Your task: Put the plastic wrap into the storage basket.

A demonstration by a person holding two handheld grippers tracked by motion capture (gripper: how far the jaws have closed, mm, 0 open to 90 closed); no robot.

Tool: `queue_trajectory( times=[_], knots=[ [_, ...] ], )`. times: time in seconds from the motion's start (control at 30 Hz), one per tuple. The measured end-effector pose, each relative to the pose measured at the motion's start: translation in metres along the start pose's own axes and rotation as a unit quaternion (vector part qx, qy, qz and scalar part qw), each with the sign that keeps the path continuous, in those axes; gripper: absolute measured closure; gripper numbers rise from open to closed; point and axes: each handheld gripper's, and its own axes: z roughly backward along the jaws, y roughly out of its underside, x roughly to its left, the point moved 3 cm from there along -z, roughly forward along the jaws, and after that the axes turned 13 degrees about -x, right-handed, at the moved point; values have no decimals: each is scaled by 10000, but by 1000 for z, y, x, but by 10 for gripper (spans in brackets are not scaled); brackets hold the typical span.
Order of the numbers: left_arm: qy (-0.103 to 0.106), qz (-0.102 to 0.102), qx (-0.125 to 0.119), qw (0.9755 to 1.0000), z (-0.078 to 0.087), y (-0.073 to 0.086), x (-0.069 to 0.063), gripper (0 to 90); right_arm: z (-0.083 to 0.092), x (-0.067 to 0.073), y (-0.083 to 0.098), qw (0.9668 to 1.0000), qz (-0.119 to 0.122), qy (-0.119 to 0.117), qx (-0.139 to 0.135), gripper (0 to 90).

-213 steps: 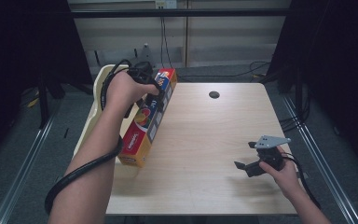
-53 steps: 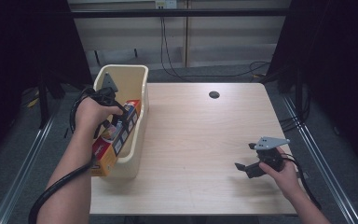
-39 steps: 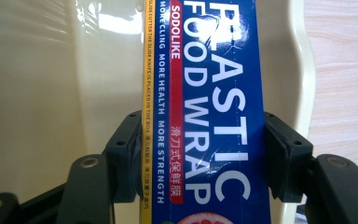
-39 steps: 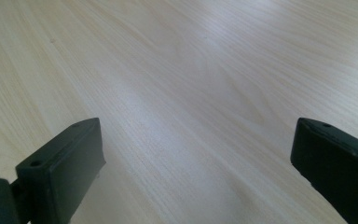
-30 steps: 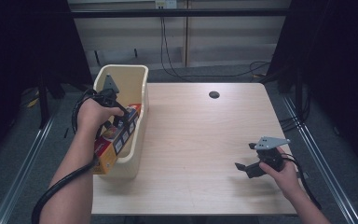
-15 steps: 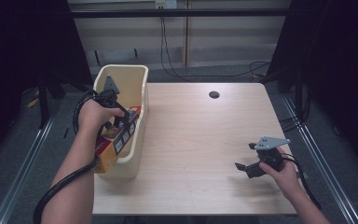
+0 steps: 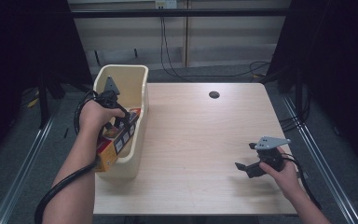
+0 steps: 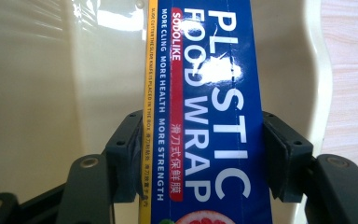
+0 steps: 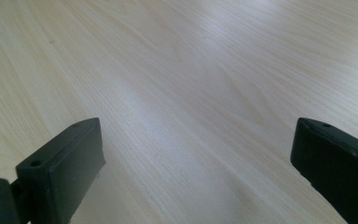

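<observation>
Long blue cardboard plastic-wrap box (image 8: pixel 205 116), clamped crosswise in left tongs (image 8: pixel 200 154), slanted lengthwise into cream plastic bin (image 7: pixel 137 79); right tongs (image 7: pixel 248 164) stood apart over tabletop (image 7: pixel 200 140).

The left gripper (image 7: pixel 121 117) has carried the plastic wrap box (image 7: pixel 116 140) off the table toward 9 o'clock. Now the box sits slanted inside the cream bin (image 7: pixel 137 88), a bit deeper than before.

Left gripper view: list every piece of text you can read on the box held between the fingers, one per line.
All on the plastic wrap box:
"PLASTIC FOOD WRAP", large white letters on blue
"SODOLIKE", white on a red band
"MORE CLING MORE HEALTH MORE STRENGTH", white on blue
Chinese characters on the red band: too small to read surely
Small black print on the yellow edge strip: too blurred to read
</observation>
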Motion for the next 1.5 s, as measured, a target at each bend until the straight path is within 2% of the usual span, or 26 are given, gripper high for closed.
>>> queue_trajectory(
  times=[0.1, 0.13, 0.2, 0.27, 0.33, 0.43, 0.47, 0.87, 0.97, 1.13, 1.2, 1.27, 1.3, 1.37, 1.43, 1.5],
  knots=[
    [3, -13, 32, 10000, -2, 0, 0, 399, 0, 0, 0, 10000, 0, -15, 6, 22],
    [-59, -22, -19, 10000, -3, 0, 0, 399, 0, 0, 0, 10000, 4, -15, 11, 22],
    [0, -16, 59, 10000, -4, 1, 0, 399, 0, 0, 0, 10000, 0, -17, 11, 22],
    [-58, 12, 19, 10000, -5, 1, 0, 398, 0, 0, 0, 10000, -4, -29, 11, 22],
    [6, -5, 106, 9999, -6, 1, 1, 398, 0, 0, 0, 10000, -9, -18, 19, 22],
    [-79, 39, 22, 10000, -8, 1, 0, 398, 0, 0, 0, 10000, -10, -21, 20, 22],
    [-32, 43, 84, 10000, -8, 1, 0, 398, 0, 0, 0, 10000, -11, -23, 18, 22],
    [4, 17, 117, 9999, -8, 1, 2, 395, 0, -1, 0, 10000, -7, -1, 26, 22],
    [7, 62, 74, 10000, -9, 1, 1, 391, 0, 0, 1, 10000, -5, -2, 16, 22],
    [40, 28, 70, 10000, -9, 0, 0, 377, 3, 0, 2, 10000, -19, 23, 0, 22],
    [48, 10, 18, 10000, -9, -1, -1, 372, 5, -1, 2, 10000, -20, 7, 9, 22],
    [80, 127, -174, 9997, -7, -3, -3, 362, 7, -2, 2, 10000, -48, 56, -11, 22],
    [100, 141, -194, 9997, -6, -4, -3, 359, 7, -2, 2, 10000, -32, 63, -34, 22],
    [134, 122, -254, 9995, -4, -5, -4, 348, 8, -2, 2, 9999, -61, 77, -34, 22],
    [174, 13, -253, 9995, -1, -6, -4, 313, 8, -3, 2, 9999, -44, 105, -30, 22],
    [188, 34, -354, 9992, 1, -7, -6, 298, 7, -3, 2, 9999, -47, 88, -41, 22]
  ],
)
